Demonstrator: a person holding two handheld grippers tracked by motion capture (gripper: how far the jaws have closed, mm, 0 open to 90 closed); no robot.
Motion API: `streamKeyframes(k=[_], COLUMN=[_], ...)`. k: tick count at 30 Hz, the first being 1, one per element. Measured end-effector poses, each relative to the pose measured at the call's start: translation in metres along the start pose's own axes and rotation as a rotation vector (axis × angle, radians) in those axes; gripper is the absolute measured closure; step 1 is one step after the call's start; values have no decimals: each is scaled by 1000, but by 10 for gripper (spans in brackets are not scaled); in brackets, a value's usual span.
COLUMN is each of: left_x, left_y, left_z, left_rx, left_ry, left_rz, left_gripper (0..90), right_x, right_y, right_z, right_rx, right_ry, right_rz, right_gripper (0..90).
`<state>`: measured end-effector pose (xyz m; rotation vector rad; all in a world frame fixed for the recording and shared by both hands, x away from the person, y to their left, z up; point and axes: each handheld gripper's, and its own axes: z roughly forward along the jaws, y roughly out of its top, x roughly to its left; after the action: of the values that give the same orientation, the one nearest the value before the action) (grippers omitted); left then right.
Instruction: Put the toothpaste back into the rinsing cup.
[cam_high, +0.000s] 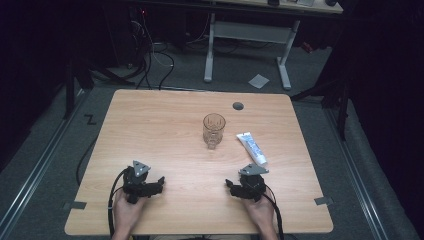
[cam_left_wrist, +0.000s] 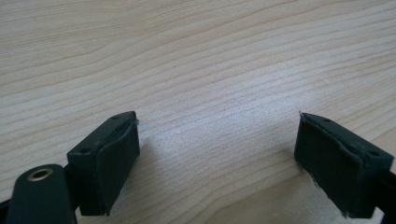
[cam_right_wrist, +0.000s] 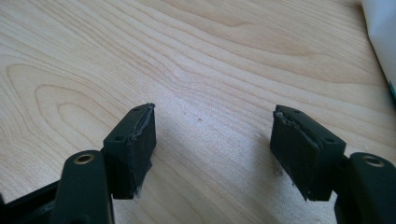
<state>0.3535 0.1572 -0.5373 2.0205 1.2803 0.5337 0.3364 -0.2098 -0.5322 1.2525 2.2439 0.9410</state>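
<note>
Pale wood-grain desk (cam_high: 165, 125) showing a smooth matt finish, clear glass cup (cam_high: 214, 130) catching light, glossy white plastic tube (cam_high: 252, 148) lying on it, black matt fingers (cam_right_wrist: 133, 144) wearing frayed rubbery pads, grey carpet floor (cam_high: 45, 165) looking rough

**Wooden table with a glass and a tube**

A light wood-grain table (cam_high: 165, 125) stands on grey floor. A clear glass (cam_high: 214, 130) stands upright near its middle. A white tube (cam_high: 251, 148) lies flat just right of the glass, apart from it. A round grey grommet (cam_high: 238, 106) sits near the far edge.
</note>
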Motion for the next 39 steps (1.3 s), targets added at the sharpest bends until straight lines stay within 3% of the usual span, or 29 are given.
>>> streamKeyframes(k=[39], left_x=[0], left_y=[0], left_z=[0], left_rx=[1], left_ry=[0], left_rz=[0], left_gripper=[143], right_x=[0], right_y=[-1], right_z=[-1], right_rx=[-2], right_ry=[-4], right_rz=[1], right_gripper=[325])
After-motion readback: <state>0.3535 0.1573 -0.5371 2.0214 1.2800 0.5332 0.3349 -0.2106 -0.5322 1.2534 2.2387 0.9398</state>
